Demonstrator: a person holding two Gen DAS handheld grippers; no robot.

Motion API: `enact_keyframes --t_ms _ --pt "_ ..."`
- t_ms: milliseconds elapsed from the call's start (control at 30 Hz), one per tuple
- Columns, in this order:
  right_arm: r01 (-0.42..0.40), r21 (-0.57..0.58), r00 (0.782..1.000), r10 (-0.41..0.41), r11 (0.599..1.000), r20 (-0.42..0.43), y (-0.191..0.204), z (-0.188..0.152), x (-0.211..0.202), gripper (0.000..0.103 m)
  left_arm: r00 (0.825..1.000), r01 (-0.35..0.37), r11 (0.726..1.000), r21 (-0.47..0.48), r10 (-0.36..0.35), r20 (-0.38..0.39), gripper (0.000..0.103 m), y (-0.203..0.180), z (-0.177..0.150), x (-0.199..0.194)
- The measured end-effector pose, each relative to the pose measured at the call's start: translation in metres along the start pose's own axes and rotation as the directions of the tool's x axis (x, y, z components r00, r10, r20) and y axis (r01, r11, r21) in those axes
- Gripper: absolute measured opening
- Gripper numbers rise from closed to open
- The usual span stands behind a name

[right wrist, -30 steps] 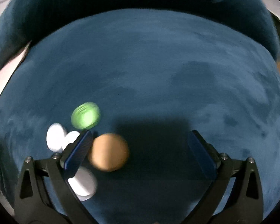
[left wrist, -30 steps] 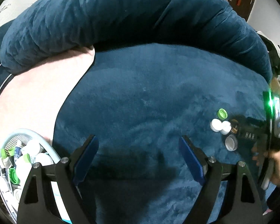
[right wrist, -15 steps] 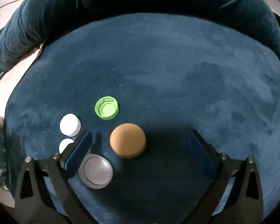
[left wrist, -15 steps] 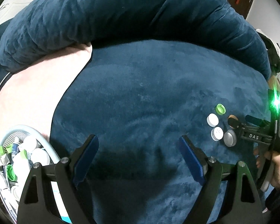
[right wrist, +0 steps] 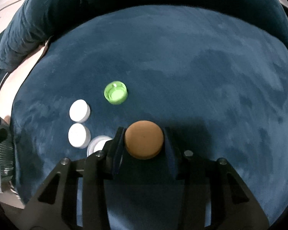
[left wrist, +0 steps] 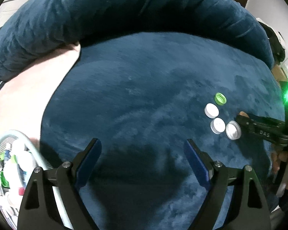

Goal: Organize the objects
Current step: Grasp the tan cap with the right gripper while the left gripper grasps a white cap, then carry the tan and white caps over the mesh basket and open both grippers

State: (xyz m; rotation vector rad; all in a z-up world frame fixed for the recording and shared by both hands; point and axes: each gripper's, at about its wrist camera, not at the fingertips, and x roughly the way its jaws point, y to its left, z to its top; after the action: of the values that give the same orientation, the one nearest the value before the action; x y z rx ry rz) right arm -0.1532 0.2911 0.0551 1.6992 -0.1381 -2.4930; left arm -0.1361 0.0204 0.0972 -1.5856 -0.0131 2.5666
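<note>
My right gripper (right wrist: 144,140) is shut on a round brown cork lid (right wrist: 144,142) on the blue plush cushion (right wrist: 182,67). A green cap (right wrist: 115,92), two white caps (right wrist: 79,110) (right wrist: 79,135) and a silver lid (right wrist: 98,145) lie just left of it. In the left wrist view the right gripper (left wrist: 263,127) shows at the right edge, beside the green cap (left wrist: 220,98), the white caps (left wrist: 211,110) (left wrist: 218,125) and the silver lid (left wrist: 233,130). My left gripper (left wrist: 142,159) is open and empty above the cushion.
A pale basket (left wrist: 19,136) full of caps and small bottles sits at the lower left in the left wrist view. A pink cloth (left wrist: 28,88) lies left of the cushion. A thick blue bolster (left wrist: 124,13) rings the far side.
My right gripper has moved forward and closed its fingers on the brown cork lid. The left gripper has stayed open and shifted little.
</note>
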Motion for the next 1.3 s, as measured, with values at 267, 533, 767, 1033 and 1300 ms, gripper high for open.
enact_keyframes --t_ms 267,533,767,1033,1300 --pt "-0.027 0.029 1.0 0.027 0.999 0.0 -0.01 -0.017 -0.041 0.041 0.998 0.07 0.997 0.044 -0.07 -0.005 0.089 -0.049 0.003 0.028" --pt "-0.045 0.035 0.999 0.044 0.998 0.012 -0.022 -0.028 -0.048 0.041 0.992 0.11 0.99 0.09 -0.115 0.045 0.089 -0.103 0.012 0.055" --pt "-0.06 0.075 0.998 0.06 0.995 0.007 -0.034 -0.028 -0.039 0.041 0.993 0.105 0.99 0.093 -0.11 0.05 0.086 -0.115 0.026 0.082" --pt "-0.063 0.098 0.998 0.06 0.993 0.027 -0.034 -0.02 -0.037 0.041 0.991 0.125 0.988 0.094 -0.129 0.037 0.03 -0.101 0.029 0.084" --pt "-0.082 0.08 0.996 0.078 0.993 0.053 -0.021 -0.019 -0.047 0.041 0.991 0.108 0.988 0.106 -0.116 0.069 0.03 -0.08 0.014 0.037"
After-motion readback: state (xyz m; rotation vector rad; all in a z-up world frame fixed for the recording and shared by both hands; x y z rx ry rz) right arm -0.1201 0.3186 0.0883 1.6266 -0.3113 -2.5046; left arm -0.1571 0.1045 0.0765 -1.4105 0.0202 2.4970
